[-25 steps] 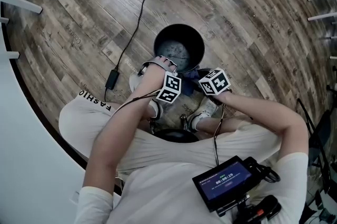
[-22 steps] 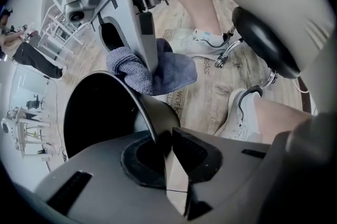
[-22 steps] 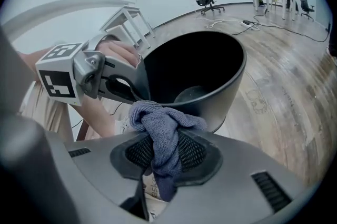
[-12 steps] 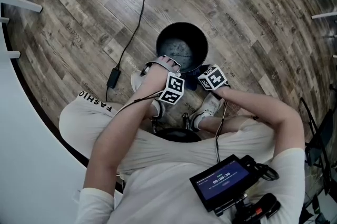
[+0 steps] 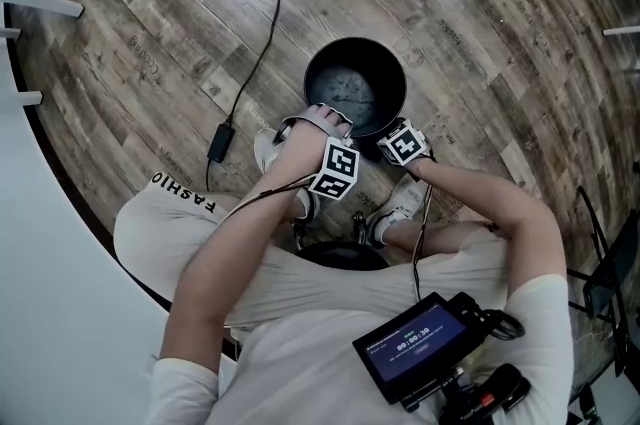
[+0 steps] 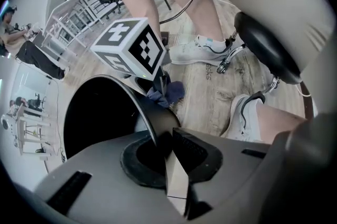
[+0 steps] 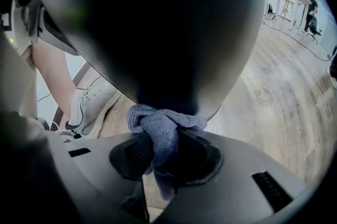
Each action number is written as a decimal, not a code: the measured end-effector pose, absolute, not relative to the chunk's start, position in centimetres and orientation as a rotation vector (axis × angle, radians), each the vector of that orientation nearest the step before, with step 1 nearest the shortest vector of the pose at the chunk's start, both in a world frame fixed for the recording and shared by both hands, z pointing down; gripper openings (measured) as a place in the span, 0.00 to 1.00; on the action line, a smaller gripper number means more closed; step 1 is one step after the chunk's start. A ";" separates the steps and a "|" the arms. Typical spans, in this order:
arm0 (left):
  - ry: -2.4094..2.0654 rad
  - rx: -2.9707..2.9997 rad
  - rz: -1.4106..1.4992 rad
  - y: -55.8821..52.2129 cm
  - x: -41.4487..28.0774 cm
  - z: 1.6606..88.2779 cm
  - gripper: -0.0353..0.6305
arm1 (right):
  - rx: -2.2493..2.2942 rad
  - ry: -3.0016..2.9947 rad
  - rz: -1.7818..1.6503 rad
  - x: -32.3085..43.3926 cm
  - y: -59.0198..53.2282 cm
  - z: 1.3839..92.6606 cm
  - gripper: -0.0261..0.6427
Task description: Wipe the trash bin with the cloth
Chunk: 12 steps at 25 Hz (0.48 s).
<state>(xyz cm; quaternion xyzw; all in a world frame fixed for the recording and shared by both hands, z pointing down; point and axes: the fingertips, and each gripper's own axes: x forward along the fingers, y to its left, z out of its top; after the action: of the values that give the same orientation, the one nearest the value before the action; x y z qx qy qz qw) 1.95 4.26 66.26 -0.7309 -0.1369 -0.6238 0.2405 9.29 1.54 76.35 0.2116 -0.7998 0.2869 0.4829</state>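
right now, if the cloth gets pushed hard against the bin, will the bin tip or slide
It looks empty and probably light, so the bin could slide on the smooth wood floor. The left gripper is clamped on its rim, which likely stops it from tipping.

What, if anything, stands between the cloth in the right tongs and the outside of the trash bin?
Nothing visible does. The cloth, pinched in the right tongs, appears to lie against the trash bin on its dark outer wall. The left tongs clamp its rim off to one side, clear of the cloth.
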 end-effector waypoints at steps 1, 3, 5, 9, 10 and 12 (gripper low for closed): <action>-0.374 -2.002 -1.706 4.2 2.0 66.2 0.12 | 0.521 -1.944 0.695 9.3 1.5 77.2 0.20; -0.371 -2.008 -1.704 4.2 2.0 66.2 0.12 | 0.532 -1.935 0.681 9.4 1.6 78.6 0.20; -0.369 -2.012 -1.702 4.3 2.0 66.3 0.12 | 0.564 -1.910 0.675 9.6 1.5 79.6 0.20; -0.368 -2.018 -1.701 4.4 2.0 66.3 0.12 | 0.591 -1.884 0.667 9.8 1.6 81.8 0.20; -0.367 -2.020 -1.701 4.3 2.1 66.2 0.12 | 0.588 -1.876 0.669 9.9 1.6 82.2 0.20; -0.366 -2.022 -1.700 4.2 2.2 66.1 0.12 | 0.588 -1.862 0.668 10.1 1.7 82.8 0.20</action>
<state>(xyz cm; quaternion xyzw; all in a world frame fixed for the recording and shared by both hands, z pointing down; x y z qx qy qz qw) 2.18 4.20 66.13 -0.7370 -0.1335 -0.6195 0.2351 10.08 1.66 82.84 0.2444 -0.7745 0.2777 0.5131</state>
